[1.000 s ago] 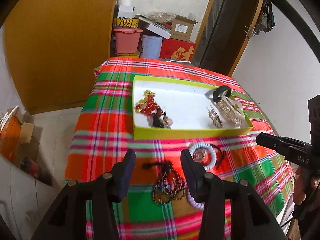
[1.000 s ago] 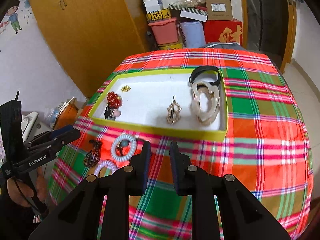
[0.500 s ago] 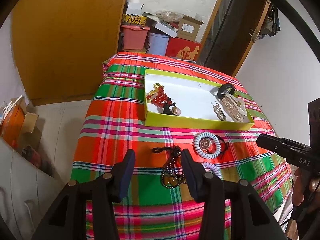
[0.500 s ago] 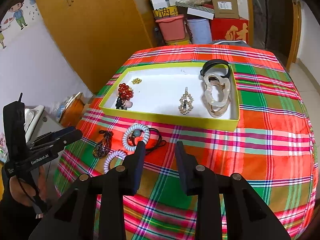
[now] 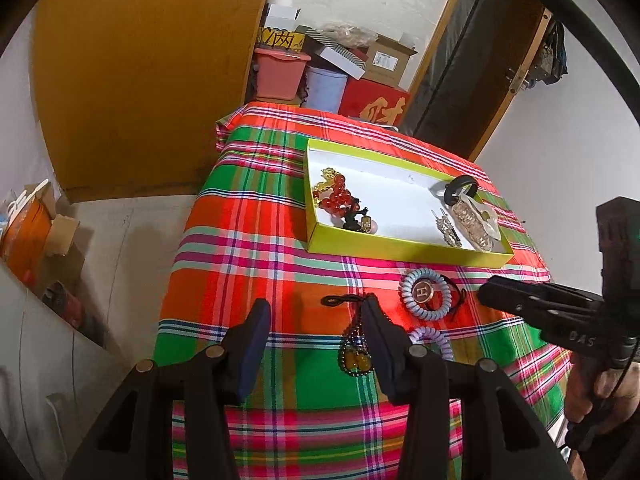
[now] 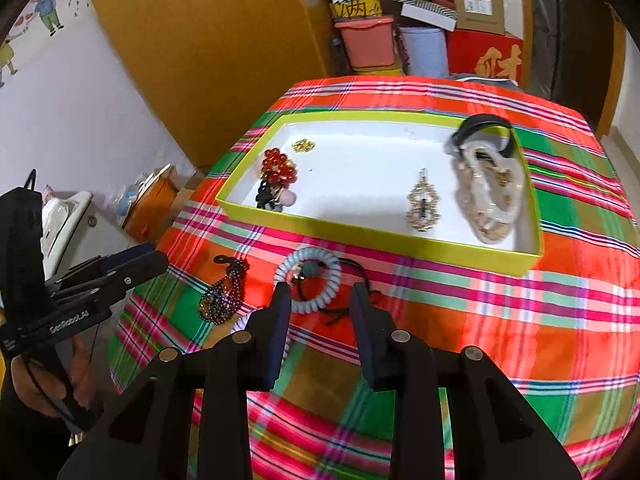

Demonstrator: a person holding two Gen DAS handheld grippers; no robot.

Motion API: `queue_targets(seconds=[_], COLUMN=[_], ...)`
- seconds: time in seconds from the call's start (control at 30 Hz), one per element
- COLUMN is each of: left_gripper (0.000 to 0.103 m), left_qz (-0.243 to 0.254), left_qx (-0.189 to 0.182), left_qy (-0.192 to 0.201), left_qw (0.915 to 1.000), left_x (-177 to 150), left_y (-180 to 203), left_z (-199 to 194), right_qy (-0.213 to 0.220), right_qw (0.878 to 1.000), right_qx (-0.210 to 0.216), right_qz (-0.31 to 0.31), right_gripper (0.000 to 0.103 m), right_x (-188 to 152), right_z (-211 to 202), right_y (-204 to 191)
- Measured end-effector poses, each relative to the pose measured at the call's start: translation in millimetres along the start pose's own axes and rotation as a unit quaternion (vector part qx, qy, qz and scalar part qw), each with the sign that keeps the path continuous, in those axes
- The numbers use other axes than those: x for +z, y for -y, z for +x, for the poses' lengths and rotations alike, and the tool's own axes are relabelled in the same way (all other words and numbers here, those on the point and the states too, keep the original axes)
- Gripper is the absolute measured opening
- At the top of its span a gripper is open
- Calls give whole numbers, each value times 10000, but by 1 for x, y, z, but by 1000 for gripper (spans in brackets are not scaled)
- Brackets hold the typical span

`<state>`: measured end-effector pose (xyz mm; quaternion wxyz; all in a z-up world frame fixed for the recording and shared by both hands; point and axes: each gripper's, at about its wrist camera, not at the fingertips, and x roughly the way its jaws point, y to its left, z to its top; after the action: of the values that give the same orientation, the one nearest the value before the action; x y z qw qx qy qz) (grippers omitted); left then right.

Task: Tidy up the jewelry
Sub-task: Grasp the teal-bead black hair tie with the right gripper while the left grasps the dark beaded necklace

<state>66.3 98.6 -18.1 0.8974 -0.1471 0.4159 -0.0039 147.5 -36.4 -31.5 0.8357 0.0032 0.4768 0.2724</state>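
Both my left tongs (image 5: 314, 330) and right tongs (image 6: 320, 310) stand apart and empty; the spiral hair tie (image 6: 310, 284) looks light, springy, best pinched across its coil.

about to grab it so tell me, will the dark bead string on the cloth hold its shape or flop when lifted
The dark bead string will probably flop: it lies in a slack, folded loop on the plaid cloth. Its thin black cord end looks limp too. The small round beads may slip between the flat fingers, so pinch a bunch.
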Motion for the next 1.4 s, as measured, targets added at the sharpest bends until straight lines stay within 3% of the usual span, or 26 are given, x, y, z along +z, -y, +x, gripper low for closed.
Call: queue_targets(seconds=[0.6,0.67,0.73,0.83,1.1,1.4], left_gripper=[47,48,47,47,47,47], left_qz=[-211,-219,-213,-203,-117,79], left_qx=[-151,-168,-182,-209,-251,-434], left_qy=[-47,-56,-63,-68,-85,-203], left_qw=[9997,9996,9996,9996,9996,9988], left_x=[0,0,0,0,0,-2], left_y=[-19,-19,-17,-15,-6,18], left_z=[9,10,11,11,10,19], right_qy=[-479,-534,-498,-482,-371,91], right_qw=[9968,9960,9945,9940,9918,9897], right_qx=[-638,-716,-916,-964,-1209,-1428], right_qz=[7,-30,-145,-180,-167,-16], right_gripper=[30,26,13,4,1,1], right_x=[2,-2,-3,-4,-11,-11], right_z=[38,41,41,41,30,-18], right_y=[12,11,9,9,18,37])
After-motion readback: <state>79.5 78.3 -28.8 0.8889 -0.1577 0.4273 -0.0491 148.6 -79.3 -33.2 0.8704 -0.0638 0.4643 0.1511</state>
